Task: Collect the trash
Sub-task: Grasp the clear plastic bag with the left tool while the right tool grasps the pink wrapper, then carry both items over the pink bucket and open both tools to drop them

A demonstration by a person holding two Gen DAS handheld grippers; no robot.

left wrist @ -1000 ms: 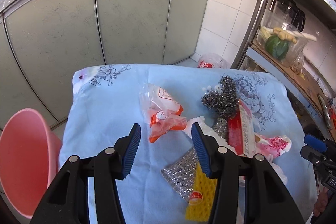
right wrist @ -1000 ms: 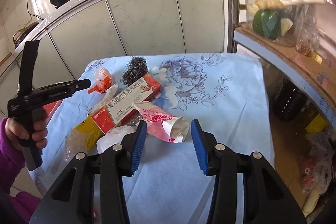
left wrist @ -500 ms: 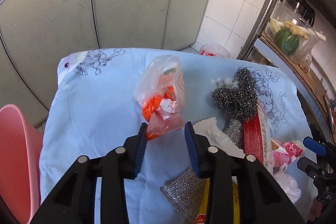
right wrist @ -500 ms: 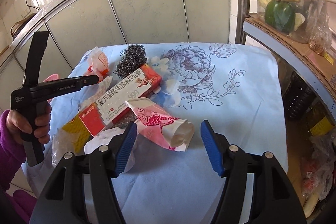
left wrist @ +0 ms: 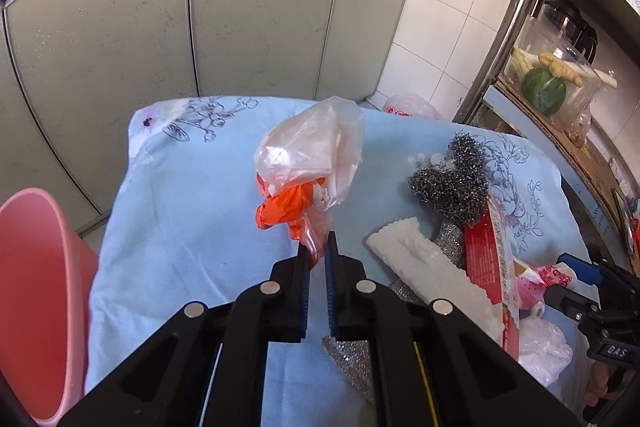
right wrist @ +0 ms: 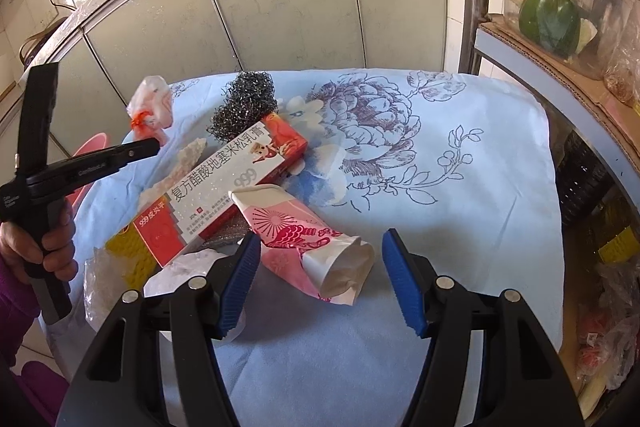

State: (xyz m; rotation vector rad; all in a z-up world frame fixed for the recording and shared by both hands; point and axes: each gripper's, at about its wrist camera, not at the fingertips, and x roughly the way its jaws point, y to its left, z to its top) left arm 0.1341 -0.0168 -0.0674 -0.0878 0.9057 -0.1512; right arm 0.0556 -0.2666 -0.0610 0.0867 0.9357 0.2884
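your left hand-held gripper [left wrist: 318, 255] is clamped on the plastic bag [left wrist: 310, 167], lifted off the counter [left wrist: 192, 211]. swing it left over the pink bin [left wrist: 36, 287] before letting go. your right hand-held gripper [right wrist: 320, 283] is spread apart around the pink wrapper [right wrist: 304, 243].

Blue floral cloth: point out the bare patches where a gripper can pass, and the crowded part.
Free: the cloth right of the pink paper wrapper, over the printed flower, and the strip between the pink bin and the plastic bag. Crowded: around the steel wool, red ointment box and yellow sponge.
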